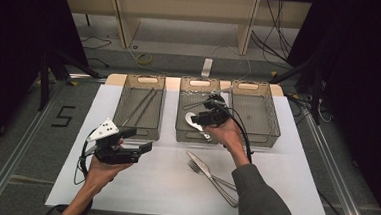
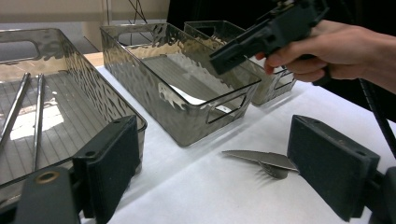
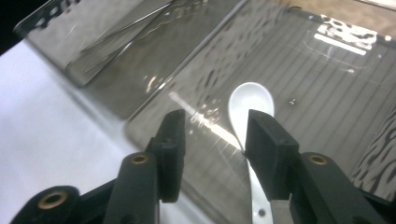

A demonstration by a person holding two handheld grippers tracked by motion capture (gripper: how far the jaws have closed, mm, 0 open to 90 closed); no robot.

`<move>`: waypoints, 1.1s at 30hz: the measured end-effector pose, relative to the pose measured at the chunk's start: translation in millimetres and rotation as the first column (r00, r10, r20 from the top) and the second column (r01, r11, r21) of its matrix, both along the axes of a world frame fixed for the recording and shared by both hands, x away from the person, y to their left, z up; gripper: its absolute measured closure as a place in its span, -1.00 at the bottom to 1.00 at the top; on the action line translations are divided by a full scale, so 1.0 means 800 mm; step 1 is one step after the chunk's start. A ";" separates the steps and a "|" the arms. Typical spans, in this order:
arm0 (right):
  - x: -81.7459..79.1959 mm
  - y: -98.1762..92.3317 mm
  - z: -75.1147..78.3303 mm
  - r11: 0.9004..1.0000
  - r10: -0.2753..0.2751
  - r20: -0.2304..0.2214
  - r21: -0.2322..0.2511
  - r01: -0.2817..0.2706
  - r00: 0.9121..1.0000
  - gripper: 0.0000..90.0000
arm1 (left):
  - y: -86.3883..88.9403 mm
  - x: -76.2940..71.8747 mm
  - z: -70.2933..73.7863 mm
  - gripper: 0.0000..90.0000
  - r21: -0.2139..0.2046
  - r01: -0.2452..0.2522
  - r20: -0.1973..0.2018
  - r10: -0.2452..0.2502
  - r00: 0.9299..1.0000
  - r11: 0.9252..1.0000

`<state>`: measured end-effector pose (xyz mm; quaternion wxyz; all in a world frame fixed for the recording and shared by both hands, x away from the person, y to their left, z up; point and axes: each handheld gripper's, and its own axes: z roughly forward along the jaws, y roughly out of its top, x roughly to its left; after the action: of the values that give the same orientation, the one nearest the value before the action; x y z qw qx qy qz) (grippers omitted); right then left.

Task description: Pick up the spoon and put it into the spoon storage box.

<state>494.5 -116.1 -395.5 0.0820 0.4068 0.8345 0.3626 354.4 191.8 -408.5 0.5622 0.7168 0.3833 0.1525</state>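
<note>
While the right gripper (image 3: 212, 140) is hovering over the middle bin (image 1: 183, 118), its jaws are standing apart with nothing clamped. A white spoon (image 3: 250, 105) is lying on that bin's floor, bowl toward 12 o'clock in the right gripper view, its long axis running 12 to 6 under the right-hand jaw. The left gripper (image 1: 134, 140) is waiting farther off at 9 o'clock, likewise gaping and empty.

Lab: black curtains (image 1: 361, 73), floor cables (image 1: 278, 27)
</note>
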 end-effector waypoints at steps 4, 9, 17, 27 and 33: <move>-0.023 -0.007 0.009 0.999 0.033 0.007 0.009 -0.033 0.999 0.09 | 0.000 0.001 0.000 -0.64 -0.004 -0.004 0.000 0.004 1.000 1.000; -0.051 -0.018 0.011 0.998 0.066 0.001 -0.024 -0.066 0.998 -0.16 | 0.000 0.000 0.000 -0.64 -0.004 -0.004 0.004 0.004 1.000 1.000; -0.093 -0.037 0.009 0.992 0.119 -0.015 -0.039 -0.119 0.993 -0.23 | 0.000 0.000 0.000 -0.64 -0.005 -0.006 0.003 0.006 1.000 1.000; -0.140 -0.056 -0.012 0.986 0.148 -0.053 -0.073 -0.152 0.988 -0.22 | 0.000 -0.001 0.001 -0.64 -0.006 -0.003 0.002 0.003 1.000 1.000; -0.150 -0.057 -0.028 0.979 0.168 -0.093 -0.101 -0.177 0.981 -0.28 | 0.000 -0.001 0.001 -0.64 -0.008 0.000 0.003 0.000 1.000 1.000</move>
<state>374.9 -161.4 -417.5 0.0372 0.3427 0.8879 0.3047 354.0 191.8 -407.8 0.5657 0.7142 0.3831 0.1521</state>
